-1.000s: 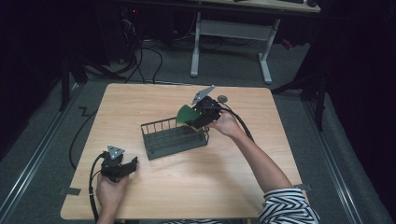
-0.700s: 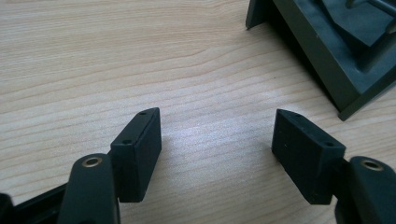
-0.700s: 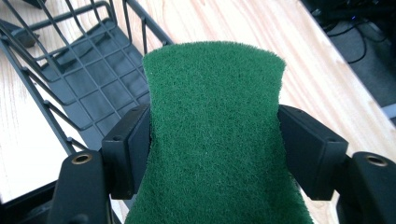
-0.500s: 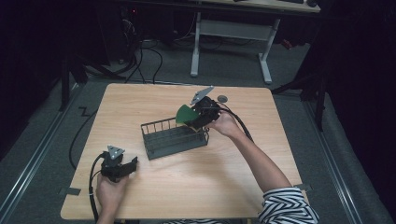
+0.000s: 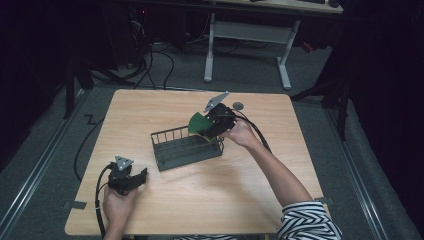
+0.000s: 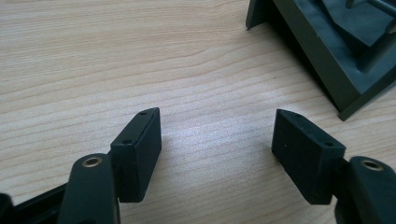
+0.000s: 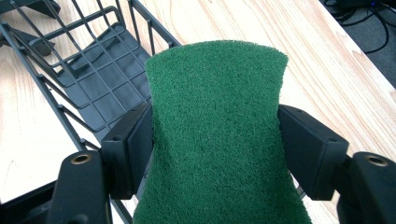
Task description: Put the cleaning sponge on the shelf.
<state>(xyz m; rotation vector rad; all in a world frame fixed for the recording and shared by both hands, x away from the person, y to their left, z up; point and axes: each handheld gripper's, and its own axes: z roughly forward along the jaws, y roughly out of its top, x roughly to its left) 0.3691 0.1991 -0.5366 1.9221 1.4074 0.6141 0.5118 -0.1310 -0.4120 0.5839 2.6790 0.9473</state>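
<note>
A pale wooden table (image 5: pixel 165 205) stands in a dim room. Nearest the person, the left gripper (image 5: pixel 131 181) rests low on the wood, its jaws spread wide with bare grain between them. Farther off, the right gripper (image 5: pixel 214 128) pinches a green scouring pad (image 5: pixel 199 123) by its sides, apparently just above the far right corner of the dark wire basket (image 5: pixel 186 148).
</note>
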